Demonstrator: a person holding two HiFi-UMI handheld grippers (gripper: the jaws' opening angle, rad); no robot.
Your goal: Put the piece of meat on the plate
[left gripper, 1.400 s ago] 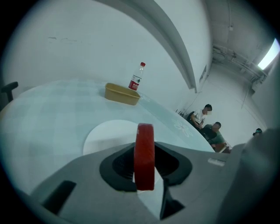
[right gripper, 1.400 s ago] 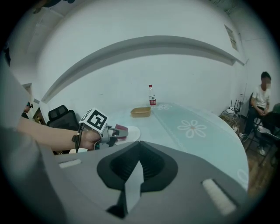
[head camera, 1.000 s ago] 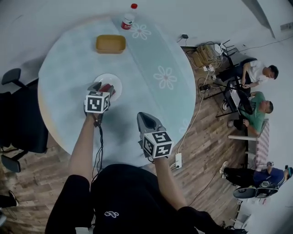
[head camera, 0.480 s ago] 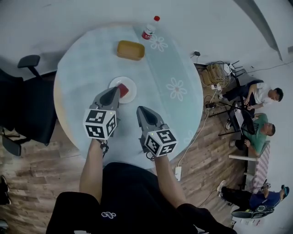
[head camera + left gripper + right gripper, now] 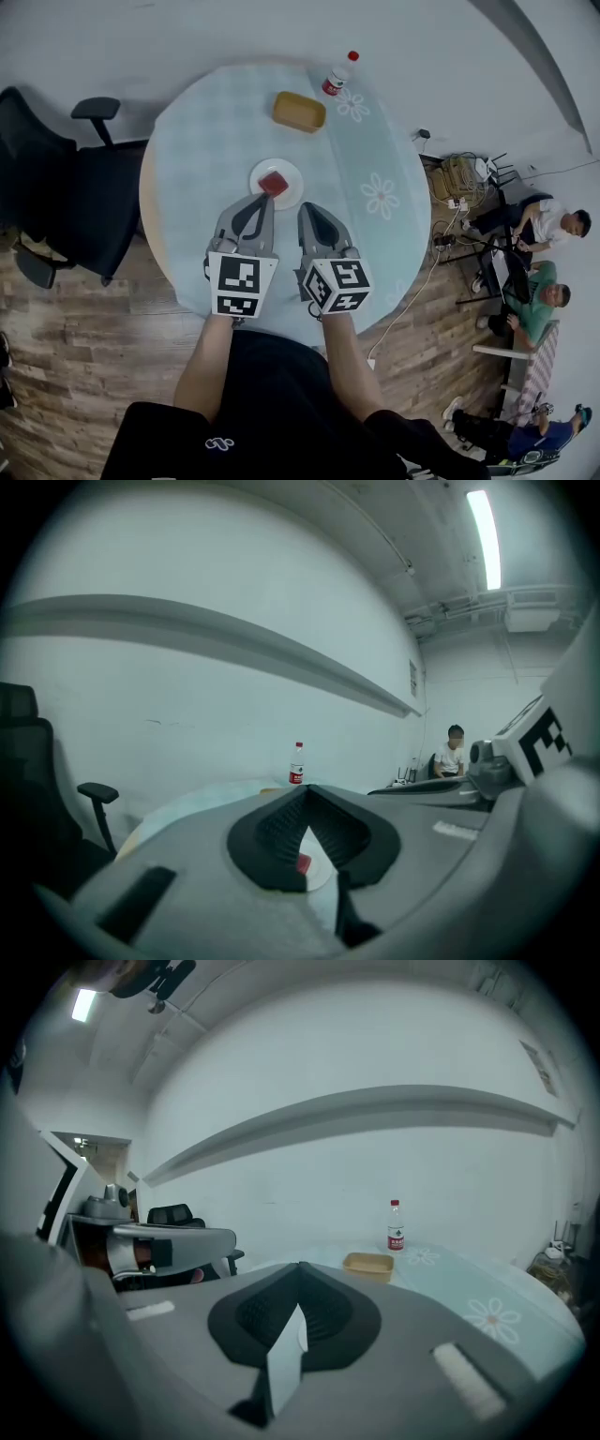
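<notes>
The red piece of meat (image 5: pixel 273 182) lies on the small white plate (image 5: pixel 286 170) in the middle of the round pale-blue table (image 5: pixel 206 141). My left gripper (image 5: pixel 263 200) hovers just short of the plate, raised off the table, its jaws shut with nothing between them. Beside it on the right, my right gripper (image 5: pixel 309 208) is also shut and empty. In the left gripper view the meat (image 5: pixel 303 862) and plate (image 5: pixel 322 872) show through the gap below the closed fingertips of the left gripper (image 5: pixel 307 787). In its own view, the right gripper (image 5: pixel 300 1266) points across the table.
A yellow container (image 5: pixel 299 111) and a red-capped bottle (image 5: pixel 339 73) stand at the table's far side. A black office chair (image 5: pixel 56 206) is at the left. People sit at desks at the right (image 5: pixel 548 230), with cables on the wooden floor.
The left gripper has let go of the meat on the plate, drawn back toward me, lifted and shut. The right gripper has risen and come alongside it.
</notes>
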